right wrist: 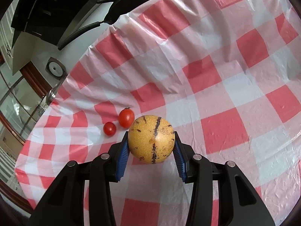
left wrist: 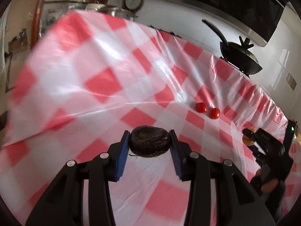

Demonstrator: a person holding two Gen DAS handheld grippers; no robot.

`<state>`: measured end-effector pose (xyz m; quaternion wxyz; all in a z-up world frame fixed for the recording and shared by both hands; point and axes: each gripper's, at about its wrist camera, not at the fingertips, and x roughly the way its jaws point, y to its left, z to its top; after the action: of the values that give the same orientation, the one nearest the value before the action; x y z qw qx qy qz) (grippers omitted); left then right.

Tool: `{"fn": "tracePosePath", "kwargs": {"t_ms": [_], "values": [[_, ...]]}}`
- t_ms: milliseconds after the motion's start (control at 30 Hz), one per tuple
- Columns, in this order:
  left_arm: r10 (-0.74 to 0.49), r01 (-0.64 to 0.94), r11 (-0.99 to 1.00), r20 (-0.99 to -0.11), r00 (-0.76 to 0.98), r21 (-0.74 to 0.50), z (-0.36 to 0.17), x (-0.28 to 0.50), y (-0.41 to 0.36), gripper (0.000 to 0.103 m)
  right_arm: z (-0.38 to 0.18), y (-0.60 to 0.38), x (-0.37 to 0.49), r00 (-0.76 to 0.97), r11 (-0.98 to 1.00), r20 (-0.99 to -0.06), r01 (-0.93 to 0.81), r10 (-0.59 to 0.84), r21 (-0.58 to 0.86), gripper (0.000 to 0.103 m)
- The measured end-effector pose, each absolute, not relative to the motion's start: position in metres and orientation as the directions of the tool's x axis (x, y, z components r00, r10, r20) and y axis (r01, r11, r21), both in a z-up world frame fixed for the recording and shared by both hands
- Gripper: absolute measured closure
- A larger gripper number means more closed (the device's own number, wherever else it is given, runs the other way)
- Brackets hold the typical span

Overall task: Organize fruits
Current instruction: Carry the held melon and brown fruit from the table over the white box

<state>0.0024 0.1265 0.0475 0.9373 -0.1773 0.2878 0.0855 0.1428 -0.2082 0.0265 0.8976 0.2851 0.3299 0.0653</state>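
Note:
My left gripper [left wrist: 150, 141] is shut on a dark brown wrinkled fruit [left wrist: 150, 141], held above the red-and-white checked tablecloth [left wrist: 94, 75]. Two small red tomatoes [left wrist: 201, 107] [left wrist: 215, 113] lie side by side on the cloth beyond it, to the right. My right gripper [right wrist: 151, 140] is shut on a round yellow fruit with dark stripes [right wrist: 151, 139]. The same two tomatoes [right wrist: 126, 118] [right wrist: 109, 128] rest just left of that fruit. In the left wrist view the right gripper [left wrist: 249, 137] shows at the far right edge with the yellow fruit [left wrist: 247, 140].
A black wok [left wrist: 239, 56] with a long handle stands past the table's far edge; it also appears at the top of the right wrist view as the wok [right wrist: 122, 1]. A steel pot [left wrist: 111, 11] sits at the far end. The checked tablecloth [right wrist: 225, 75] stretches wide to the right.

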Motion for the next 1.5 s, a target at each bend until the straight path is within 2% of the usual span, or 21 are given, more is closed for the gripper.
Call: {"fn": "tracePosePath", "kwargs": {"t_ms": [200, 433, 800, 1033, 1300, 1500], "values": [[0.072, -0.249, 0.938, -0.571, 0.818, -0.239, 0.054, -0.069, 0.150, 0.061, 0.027, -0.201, 0.090, 0.724, 0.815, -0.605, 0.103, 0.331, 0.570, 0.060], [0.108, -0.271, 0.941, -0.579, 0.808, -0.202, 0.053, -0.140, 0.186, 0.061, 0.032, -0.133, 0.009, 0.637, 0.829, -0.627, -0.035, 0.449, 0.557, 0.060], [0.230, -0.406, 0.899, -0.607, 0.761, -0.167, 0.029, -0.244, 0.261, 0.061, 0.053, 0.003, -0.097, 0.519, 0.811, -0.623, -0.389, 0.585, 0.437, 0.060], [0.278, -0.486, 0.858, -0.646, 0.711, -0.166, 0.005, -0.288, 0.299, 0.061, 0.057, 0.085, -0.167, 0.413, 0.713, -0.641, -0.626, 0.647, 0.316, 0.060], [0.272, -0.548, 0.819, -0.727, 0.630, -0.168, -0.042, -0.330, 0.329, 0.061, 0.035, 0.150, -0.235, 0.297, 0.564, -0.704, -0.807, 0.646, 0.177, 0.060], [0.267, -0.596, 0.789, -0.792, 0.549, -0.147, -0.079, -0.353, 0.342, 0.061, -0.008, 0.183, -0.272, 0.218, 0.447, -0.791, -0.891, 0.572, 0.077, 0.060]]}}
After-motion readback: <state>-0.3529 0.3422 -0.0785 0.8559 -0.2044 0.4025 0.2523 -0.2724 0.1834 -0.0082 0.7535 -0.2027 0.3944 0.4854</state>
